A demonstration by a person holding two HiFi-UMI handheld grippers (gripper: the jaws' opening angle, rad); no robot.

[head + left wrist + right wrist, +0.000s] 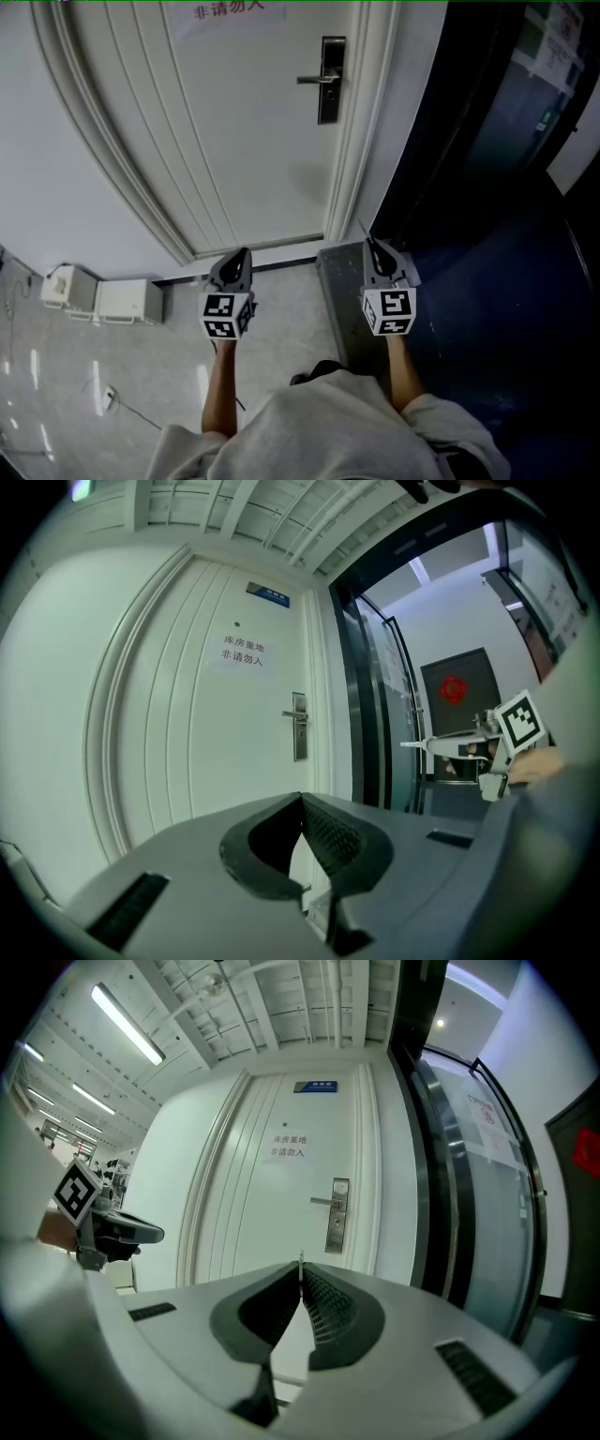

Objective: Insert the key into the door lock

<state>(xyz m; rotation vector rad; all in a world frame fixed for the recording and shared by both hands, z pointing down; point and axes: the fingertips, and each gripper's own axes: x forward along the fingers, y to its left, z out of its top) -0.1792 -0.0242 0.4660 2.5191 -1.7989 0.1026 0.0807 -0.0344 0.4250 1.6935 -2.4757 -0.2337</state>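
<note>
A white door (244,141) stands ahead, with a dark lock plate (331,80) and a lever handle (314,80) on its right side. The lock plate (337,1215) lies ahead of and slightly right of my right gripper (300,1265). That gripper (370,242) is shut on a thin metal key (363,228), whose tip (300,1258) pokes out past the jaws, well short of the door. My left gripper (242,251) is held level beside it, jaws shut with nothing in them (301,797). The left gripper view shows the lock plate (299,726) and the key (417,745).
White boxes (98,298) sit on the floor by the wall at left, with a cable (112,398) near them. A dark glass partition (487,141) runs along the right of the door frame. A paper sign (230,11) is stuck on the door.
</note>
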